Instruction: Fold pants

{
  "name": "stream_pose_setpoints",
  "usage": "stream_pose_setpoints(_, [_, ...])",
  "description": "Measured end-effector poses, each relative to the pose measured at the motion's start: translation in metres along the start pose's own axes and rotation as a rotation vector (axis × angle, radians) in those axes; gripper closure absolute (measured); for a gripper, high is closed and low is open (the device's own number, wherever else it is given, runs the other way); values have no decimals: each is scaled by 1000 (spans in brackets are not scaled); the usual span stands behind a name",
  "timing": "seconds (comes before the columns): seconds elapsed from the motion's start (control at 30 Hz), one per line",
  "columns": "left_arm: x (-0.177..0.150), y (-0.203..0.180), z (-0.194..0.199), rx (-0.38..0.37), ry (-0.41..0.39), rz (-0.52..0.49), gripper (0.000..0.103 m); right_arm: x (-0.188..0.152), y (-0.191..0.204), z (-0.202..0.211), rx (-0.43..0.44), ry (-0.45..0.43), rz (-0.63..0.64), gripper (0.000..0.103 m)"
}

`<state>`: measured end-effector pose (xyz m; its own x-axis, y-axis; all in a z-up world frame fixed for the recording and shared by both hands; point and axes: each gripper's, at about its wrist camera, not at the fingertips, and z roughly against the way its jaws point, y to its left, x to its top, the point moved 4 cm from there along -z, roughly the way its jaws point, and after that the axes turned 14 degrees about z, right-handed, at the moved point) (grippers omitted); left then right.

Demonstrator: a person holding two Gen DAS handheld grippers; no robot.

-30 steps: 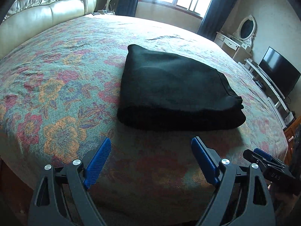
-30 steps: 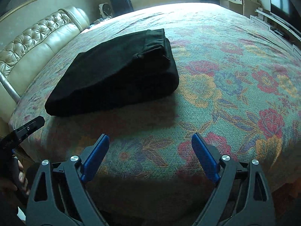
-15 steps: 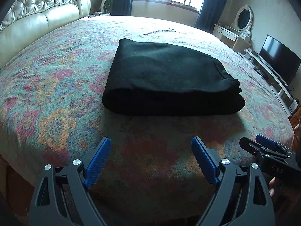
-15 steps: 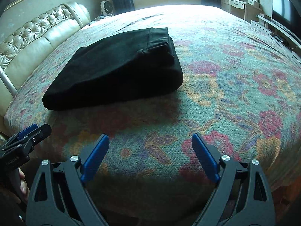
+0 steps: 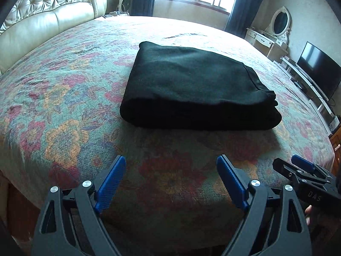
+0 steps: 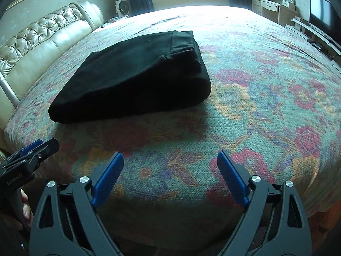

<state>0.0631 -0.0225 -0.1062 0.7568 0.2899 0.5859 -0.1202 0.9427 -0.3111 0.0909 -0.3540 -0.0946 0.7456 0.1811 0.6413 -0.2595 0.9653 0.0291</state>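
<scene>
Pants [image 5: 191, 89]: black, soft, limp, folded thick on bed [image 5: 64, 106]; judged best pinched at corners.
Left claw [image 5: 170, 177]: apart, empty.
Right claw [image 6: 170, 172]: apart, empty.

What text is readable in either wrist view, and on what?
"DAS": white letters on the body of the right tool, seen in the left wrist view.
White lettering on the body of the left tool, seen in the right wrist view: too small and blurred to read.
Nothing readable on the pants, the bedspread or the TV.
</scene>
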Motion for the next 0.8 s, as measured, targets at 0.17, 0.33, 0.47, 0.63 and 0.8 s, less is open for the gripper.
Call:
stream_pose_setpoints(0.17, [-1, -1, 0, 9, -2, -6, 17, -1, 1, 0, 1, 0, -1, 14])
stream_pose_setpoints(0.33, [-1, 0, 0, 17, -2, -2, 17, -1, 2, 0, 3, 2, 0, 14])
stream_pose_setpoints(0.47, [0, 1, 0, 24, -2, 1, 17, -2, 3, 0, 5, 4, -1, 14])
stream_pose_setpoints(0.63, [1, 1, 1, 37, -10, -2, 17, -1, 3, 0, 8, 2, -5, 14])
stream_pose_setpoints(0.8, [7, 0, 6, 57, -42, -12, 17, 1, 6, 5, 2, -7, 2, 14])
